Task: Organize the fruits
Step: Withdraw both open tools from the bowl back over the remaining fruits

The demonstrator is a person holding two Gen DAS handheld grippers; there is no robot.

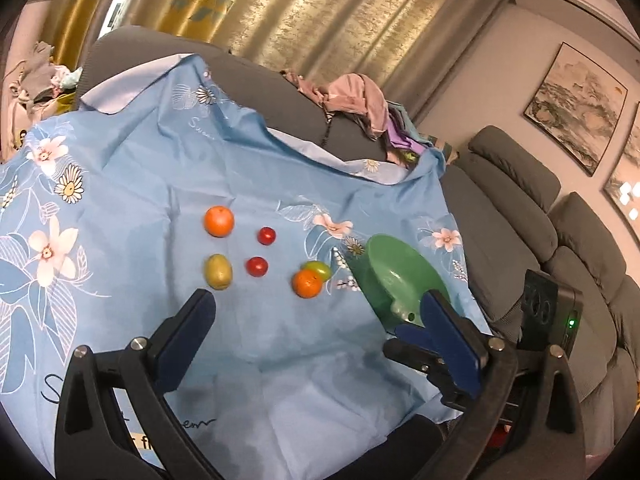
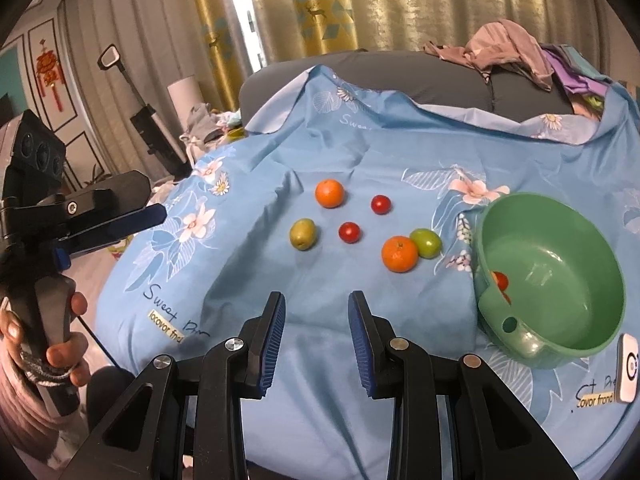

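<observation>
Left gripper [image 1: 316, 312]: jaws fully spread, nothing between them. The fruits lie on the blue floral cloth [image 1: 160, 168] ahead of its fingertips, apart from them; the yellow-green fruit [image 1: 218, 271] is nearest its left finger.

Right gripper [image 2: 317, 306]: jaws drawn to their narrowest, a gap remaining, gripping nothing. The orange [image 2: 399, 253] and green fruit [image 2: 426, 243], touching each other, lie beyond its tips. The green bowl [image 2: 576, 344], to the right of them, holds one red fruit [image 2: 500, 281].

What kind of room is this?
Probably a home living room: a grey sofa under framed paintings, gold curtains, and a flowered blue cloth spread out with fruit and a green bowl.
</observation>
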